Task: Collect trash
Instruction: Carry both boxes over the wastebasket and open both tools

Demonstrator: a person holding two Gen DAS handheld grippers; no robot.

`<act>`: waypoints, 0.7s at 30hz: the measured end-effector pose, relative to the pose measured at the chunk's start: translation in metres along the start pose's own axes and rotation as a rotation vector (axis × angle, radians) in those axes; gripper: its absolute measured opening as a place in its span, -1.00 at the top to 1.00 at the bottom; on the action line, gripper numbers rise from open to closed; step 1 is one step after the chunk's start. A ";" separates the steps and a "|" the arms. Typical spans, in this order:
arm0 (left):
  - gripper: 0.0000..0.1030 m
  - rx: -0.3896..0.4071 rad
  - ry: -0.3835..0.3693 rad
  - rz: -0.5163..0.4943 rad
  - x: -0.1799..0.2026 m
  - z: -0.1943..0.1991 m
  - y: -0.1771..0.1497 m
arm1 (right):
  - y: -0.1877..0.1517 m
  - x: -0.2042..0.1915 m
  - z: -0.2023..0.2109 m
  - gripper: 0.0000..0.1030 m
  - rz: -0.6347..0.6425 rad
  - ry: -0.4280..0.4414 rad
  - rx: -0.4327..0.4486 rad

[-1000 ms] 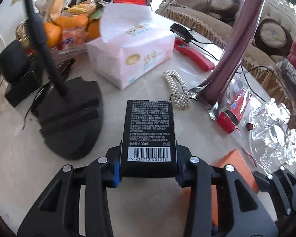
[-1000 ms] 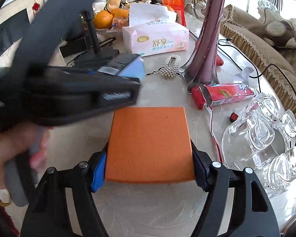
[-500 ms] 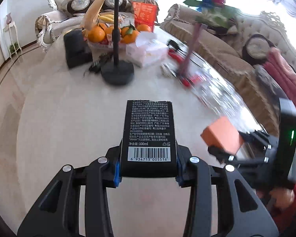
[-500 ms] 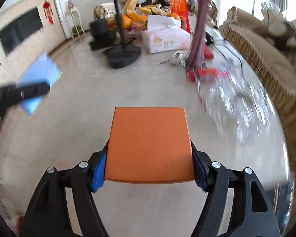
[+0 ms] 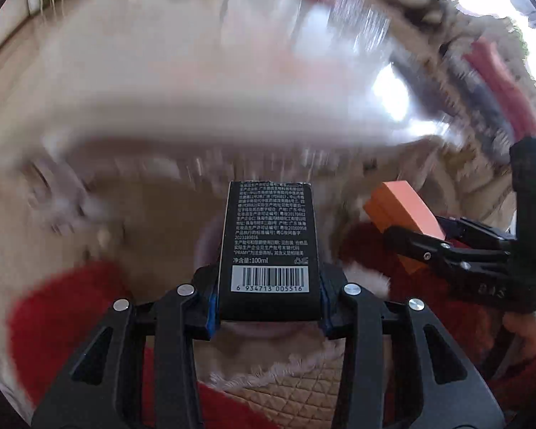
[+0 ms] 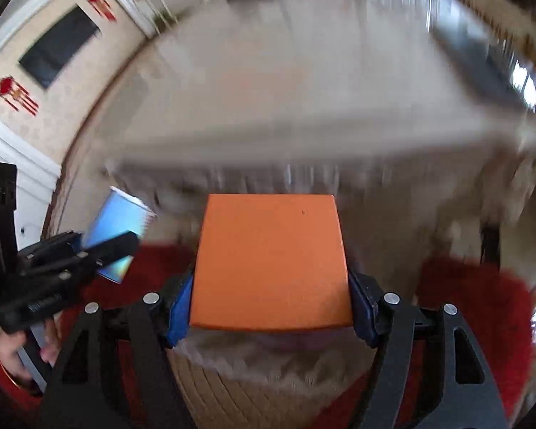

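Note:
My left gripper (image 5: 268, 302) is shut on a black box (image 5: 269, 239) with white print and a barcode; the box's other face shows blue in the right wrist view (image 6: 116, 230). My right gripper (image 6: 269, 312) is shut on an orange box (image 6: 271, 261), which also shows at the right of the left wrist view (image 5: 403, 214). Both grippers are held in the air in front of the table's edge, side by side, over red legs and a beige quilted cushion. The background is motion-blurred.
The pale marble table (image 5: 196, 82) fills the upper half of both views, its front edge just beyond the boxes. A quilted cushion (image 5: 303, 389) and red clothing (image 5: 60, 321) lie below. A sofa (image 5: 482, 71) is at the right.
Both grippers have pulled back from the table top and tilted down past its front edge, each still holding its box. The table items have dropped out of clear view into blur.

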State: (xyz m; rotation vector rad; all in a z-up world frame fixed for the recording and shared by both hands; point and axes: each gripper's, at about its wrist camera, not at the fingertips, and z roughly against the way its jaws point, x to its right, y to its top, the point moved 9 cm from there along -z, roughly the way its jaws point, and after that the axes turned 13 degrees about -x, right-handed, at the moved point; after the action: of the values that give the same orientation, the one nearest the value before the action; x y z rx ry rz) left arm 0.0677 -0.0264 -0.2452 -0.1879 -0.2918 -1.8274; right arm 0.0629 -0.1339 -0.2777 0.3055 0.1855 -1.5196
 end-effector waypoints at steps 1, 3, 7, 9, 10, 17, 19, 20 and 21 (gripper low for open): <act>0.22 -0.036 -0.006 0.014 0.001 -0.023 -0.002 | -0.002 0.006 -0.021 -0.31 -0.015 -0.009 -0.055; 0.22 -0.134 -0.060 0.055 0.003 -0.071 -0.003 | 0.001 0.020 -0.062 -0.31 -0.061 -0.016 -0.161; 0.22 -0.266 -0.022 0.069 -0.010 -0.138 -0.012 | -0.005 0.052 -0.120 -0.31 -0.187 -0.033 -0.295; 0.22 -0.305 -0.008 0.092 -0.018 -0.155 -0.015 | -0.005 0.057 -0.132 -0.31 -0.199 -0.043 -0.315; 0.22 -0.314 -0.015 0.101 -0.020 -0.161 -0.016 | -0.004 0.056 -0.137 -0.31 -0.187 -0.049 -0.325; -0.54 -0.392 -0.047 0.115 -0.025 -0.184 -0.029 | -0.016 0.057 -0.171 -0.39 -0.181 -0.037 -0.401; -0.69 -0.394 -0.041 0.136 -0.028 -0.186 -0.031 | -0.014 0.059 -0.173 -0.62 -0.199 -0.024 -0.403; -0.70 -0.393 -0.043 0.148 -0.030 -0.187 -0.031 | -0.013 0.060 -0.172 -0.63 -0.208 -0.018 -0.395; -0.70 -0.387 -0.046 0.163 -0.032 -0.187 -0.031 | -0.012 0.062 -0.170 -0.63 -0.217 -0.016 -0.385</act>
State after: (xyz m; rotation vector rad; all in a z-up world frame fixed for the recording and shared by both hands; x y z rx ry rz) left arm 0.0511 -0.0439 -0.4362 -0.5093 0.0486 -1.7045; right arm 0.0659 -0.1402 -0.4589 -0.0357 0.5046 -1.6603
